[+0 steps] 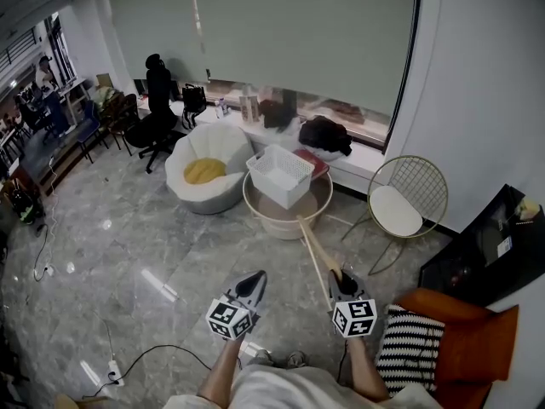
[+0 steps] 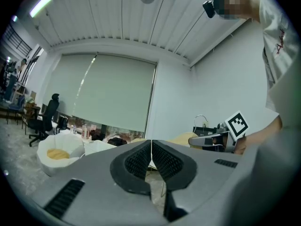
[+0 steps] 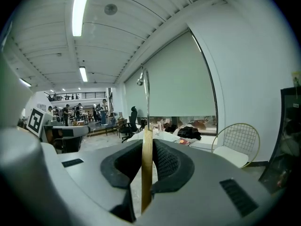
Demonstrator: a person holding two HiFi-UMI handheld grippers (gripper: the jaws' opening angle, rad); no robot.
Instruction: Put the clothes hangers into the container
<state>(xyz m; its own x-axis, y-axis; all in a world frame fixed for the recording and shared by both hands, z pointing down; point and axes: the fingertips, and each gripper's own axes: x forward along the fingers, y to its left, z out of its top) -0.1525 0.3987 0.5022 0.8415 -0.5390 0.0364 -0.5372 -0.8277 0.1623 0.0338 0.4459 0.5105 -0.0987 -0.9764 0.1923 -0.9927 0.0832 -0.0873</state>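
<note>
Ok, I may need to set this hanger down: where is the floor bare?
Bare floor lies between the left gripper, white seat and tub; a strip too between tub and wire chair. Crowded: basket on the tub, cluttered sill, cable at lower left.

The head camera looks steeply down over the left gripper (image 1: 257,276) and right gripper (image 1: 337,277). Each gripper's camera sits close behind its jaws, facing the window blind (image 1: 289,32) beyond them, which all three views share.
</note>
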